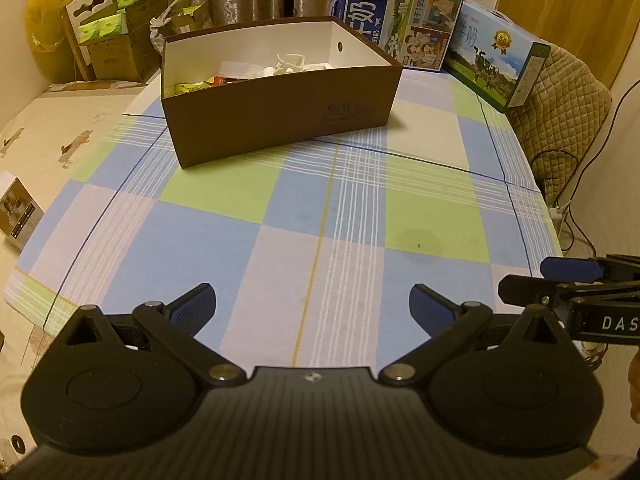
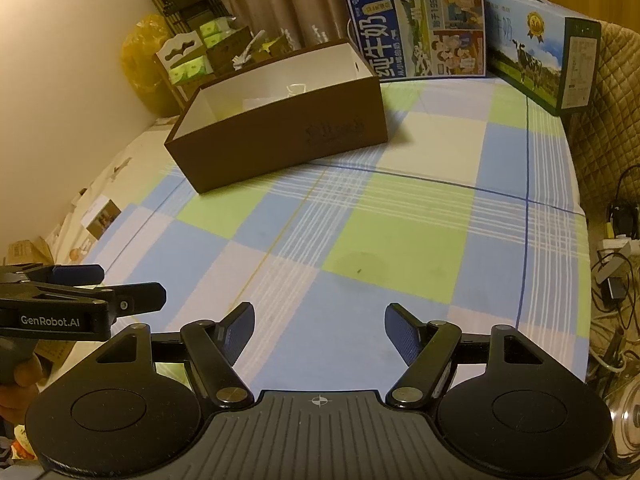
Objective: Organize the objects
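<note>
Both tools hang apart over the near part of the checked cloth [image 1: 320, 208]: the left hand-held gripper [image 1: 314, 310] has its blue-padded fingers spread wide with nothing between them, and the right hand-held gripper [image 2: 320, 330] is released likewise, its pads empty. Each shows at the edge of the other's view, side by side and not touching. Farther back on the bench stands the brown cardboard box [image 1: 280, 120], open at the top, white inside, set at a slant to the cloth's lines. Inside it lie mixed small objects [image 1: 280, 68], white pieces toward the middle and green, yellow and red ones toward its left end; what each is cannot be told. Behind the box stand two milk cartons, a blue one [image 1: 396, 20] and, to its right, one with a cow on a meadow [image 1: 496, 60]. Off to the back left are brown cartons of green packets [image 1: 108, 24] and a yellow bag [image 1: 44, 12].
</note>
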A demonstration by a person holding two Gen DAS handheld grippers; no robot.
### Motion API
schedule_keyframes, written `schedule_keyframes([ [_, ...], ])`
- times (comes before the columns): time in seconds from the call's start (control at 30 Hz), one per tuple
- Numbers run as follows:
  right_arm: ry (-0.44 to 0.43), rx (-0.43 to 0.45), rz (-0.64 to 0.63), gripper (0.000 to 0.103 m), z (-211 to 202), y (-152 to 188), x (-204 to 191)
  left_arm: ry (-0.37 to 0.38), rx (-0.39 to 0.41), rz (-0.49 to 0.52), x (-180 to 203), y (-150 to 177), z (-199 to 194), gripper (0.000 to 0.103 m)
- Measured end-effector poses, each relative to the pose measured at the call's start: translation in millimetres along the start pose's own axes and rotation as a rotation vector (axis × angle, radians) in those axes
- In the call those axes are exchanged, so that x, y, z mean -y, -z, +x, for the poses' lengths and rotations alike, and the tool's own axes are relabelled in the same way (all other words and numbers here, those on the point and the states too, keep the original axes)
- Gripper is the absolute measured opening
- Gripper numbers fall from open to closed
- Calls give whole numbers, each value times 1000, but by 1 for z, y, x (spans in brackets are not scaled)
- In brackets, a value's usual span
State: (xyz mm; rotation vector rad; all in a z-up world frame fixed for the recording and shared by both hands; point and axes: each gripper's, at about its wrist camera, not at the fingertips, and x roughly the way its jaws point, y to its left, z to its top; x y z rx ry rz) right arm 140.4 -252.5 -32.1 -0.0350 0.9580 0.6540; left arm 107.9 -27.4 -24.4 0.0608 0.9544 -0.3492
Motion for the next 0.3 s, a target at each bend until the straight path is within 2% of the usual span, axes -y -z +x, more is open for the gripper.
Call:
schedule_keyframes([
  [0.3,2,-6,8,70,4,-1,2,0,0,7,2,-1,4,102],
])
